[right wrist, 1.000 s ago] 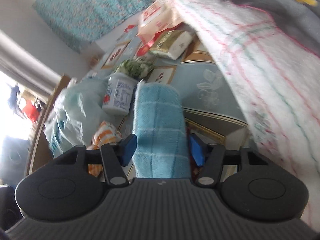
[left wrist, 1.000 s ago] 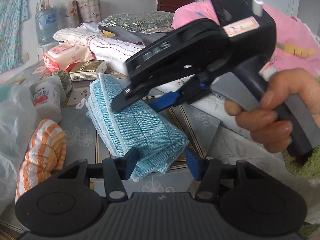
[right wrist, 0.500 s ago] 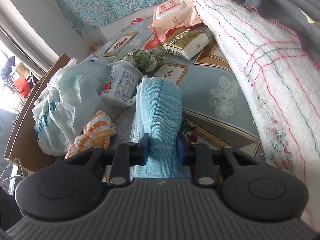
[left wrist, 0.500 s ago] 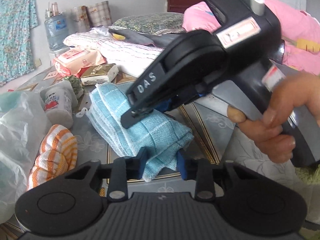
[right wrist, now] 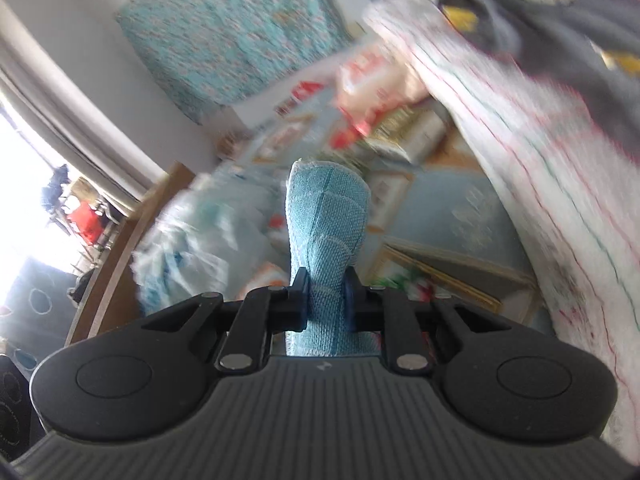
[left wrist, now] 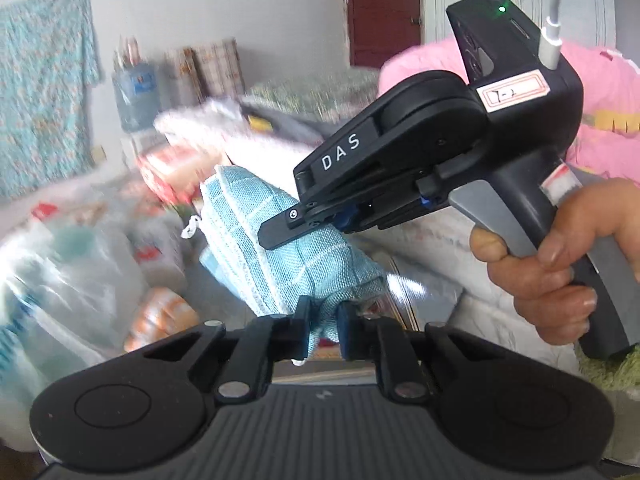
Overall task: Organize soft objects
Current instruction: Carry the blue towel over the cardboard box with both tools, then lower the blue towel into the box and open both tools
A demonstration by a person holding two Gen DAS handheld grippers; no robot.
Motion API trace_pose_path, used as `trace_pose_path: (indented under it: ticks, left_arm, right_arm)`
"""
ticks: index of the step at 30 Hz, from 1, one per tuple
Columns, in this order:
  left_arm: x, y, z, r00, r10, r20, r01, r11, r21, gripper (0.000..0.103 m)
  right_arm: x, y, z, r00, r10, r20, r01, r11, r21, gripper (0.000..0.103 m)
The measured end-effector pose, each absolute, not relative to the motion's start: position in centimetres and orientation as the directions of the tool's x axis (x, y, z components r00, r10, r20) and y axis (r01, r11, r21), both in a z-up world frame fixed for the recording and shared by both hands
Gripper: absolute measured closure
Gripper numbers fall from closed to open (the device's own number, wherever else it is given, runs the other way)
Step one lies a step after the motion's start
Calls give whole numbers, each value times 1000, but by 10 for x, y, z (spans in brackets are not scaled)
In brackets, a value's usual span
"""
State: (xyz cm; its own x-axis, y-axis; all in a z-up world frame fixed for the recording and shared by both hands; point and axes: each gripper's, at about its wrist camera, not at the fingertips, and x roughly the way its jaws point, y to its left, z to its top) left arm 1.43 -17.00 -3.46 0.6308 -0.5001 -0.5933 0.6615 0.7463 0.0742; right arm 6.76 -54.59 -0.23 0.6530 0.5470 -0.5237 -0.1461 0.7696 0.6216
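Coarse woven blue cloth (left wrist: 280, 236)

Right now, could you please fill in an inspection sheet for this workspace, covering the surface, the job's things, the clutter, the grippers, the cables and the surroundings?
Surface: patterned blue table covering, crowded.
Job's things: folded blue towel, pinched at two ends; orange striped cloth lying beside a plastic bag.
Clutter: white tub, red and white packet, gold packet, white blanket with red stitching.
Grippers: left gripper shut on the towel's near corner; right gripper shut on its other end; both have just been closing.
Cables: white cable plugged into the right gripper's top.
Surroundings: floral curtain, dark red door, pink bedding.
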Motion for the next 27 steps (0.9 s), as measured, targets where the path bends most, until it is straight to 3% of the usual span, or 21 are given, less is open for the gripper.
trace_pose_path:
  ticks: [9, 15, 20, 27]
  left_arm:
    - [-4, -101, 30, 816, -369, -445, 468, 874, 132, 89]
    - [4, -38, 61, 894, -199, -401, 275, 951, 140, 89]
    - [39, 28, 73, 867, -137, -479, 168, 985, 23, 89]
    - [88, 117, 51, 750, -175, -638, 63, 979, -195, 89]
  right_arm:
    - [86, -473, 77, 611, 712, -346, -434, 667, 606, 89]
    - [121, -371, 121, 466, 827, -313, -609, 557, 565, 89]
    - [162, -274, 133, 337, 850, -405, -637, 522, 567, 89]
    - [208, -159, 109, 266, 702, -661, -616, 651, 444, 89]
